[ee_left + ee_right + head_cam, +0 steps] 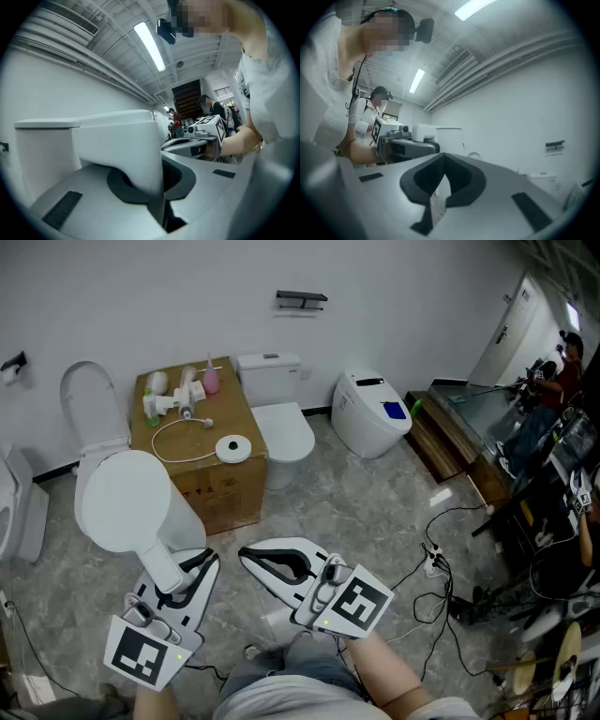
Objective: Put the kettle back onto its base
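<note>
A white kettle [122,502] hangs over the floor at the lower left of the head view, lid side facing up at me. My left gripper [192,570] is shut on its handle; in the left gripper view the white handle [119,140] fills the space between the jaws. The round white base [232,448] lies on a cardboard box [225,498], its cord looping to the left. My right gripper [251,557] floats beside the kettle, shut with nothing in it, its jaws meeting in the right gripper view [436,199].
Several bottles [183,390] stand at the back of the box. Left of it is a toilet with its lid raised [89,395], right of it a white toilet [281,427] and a smart toilet [370,413]. Cables [441,587] trail over the floor at right.
</note>
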The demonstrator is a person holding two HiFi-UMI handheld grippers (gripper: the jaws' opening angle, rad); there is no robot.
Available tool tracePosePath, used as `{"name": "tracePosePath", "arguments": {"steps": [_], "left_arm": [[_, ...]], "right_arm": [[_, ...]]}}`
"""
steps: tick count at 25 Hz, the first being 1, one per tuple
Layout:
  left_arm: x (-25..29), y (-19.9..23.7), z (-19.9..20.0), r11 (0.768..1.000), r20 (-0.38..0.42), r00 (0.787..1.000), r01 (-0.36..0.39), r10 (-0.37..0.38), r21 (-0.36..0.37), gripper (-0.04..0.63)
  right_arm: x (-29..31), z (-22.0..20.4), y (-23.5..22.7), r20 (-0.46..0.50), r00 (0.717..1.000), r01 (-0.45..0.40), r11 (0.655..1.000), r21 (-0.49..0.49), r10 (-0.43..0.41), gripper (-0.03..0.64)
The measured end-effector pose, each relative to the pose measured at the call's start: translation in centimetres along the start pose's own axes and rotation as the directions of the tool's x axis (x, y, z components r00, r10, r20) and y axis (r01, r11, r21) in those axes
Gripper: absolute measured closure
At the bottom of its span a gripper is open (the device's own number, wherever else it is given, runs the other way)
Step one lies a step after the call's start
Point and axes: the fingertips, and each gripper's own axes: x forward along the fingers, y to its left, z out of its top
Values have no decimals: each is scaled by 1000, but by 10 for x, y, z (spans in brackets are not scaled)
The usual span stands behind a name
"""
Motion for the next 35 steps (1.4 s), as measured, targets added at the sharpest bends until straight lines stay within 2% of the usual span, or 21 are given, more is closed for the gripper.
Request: {"name": "tracePosePath", "arguments": {"steps": [18,22,29,35], "left_arm": [[-7,3,-1,1000,-3,1000,-12,12,24,568],[-4,5,-3,1000,-7,1000,-4,4,20,568],[16,18,-15,1000,-6,1000,18,-18,22,568],[53,38,-25,1000,19,1000,13,-14,23,568]], "right_arm": [[10,3,7,11,1000,-22,1000,-6,22,609],[10,6,4,52,998,-19,1000,7,18,609],[4,-2,-22,55,998,41,999,23,-42,609],[5,-14,-60,49,997,53,998,29,-55,609]]}}
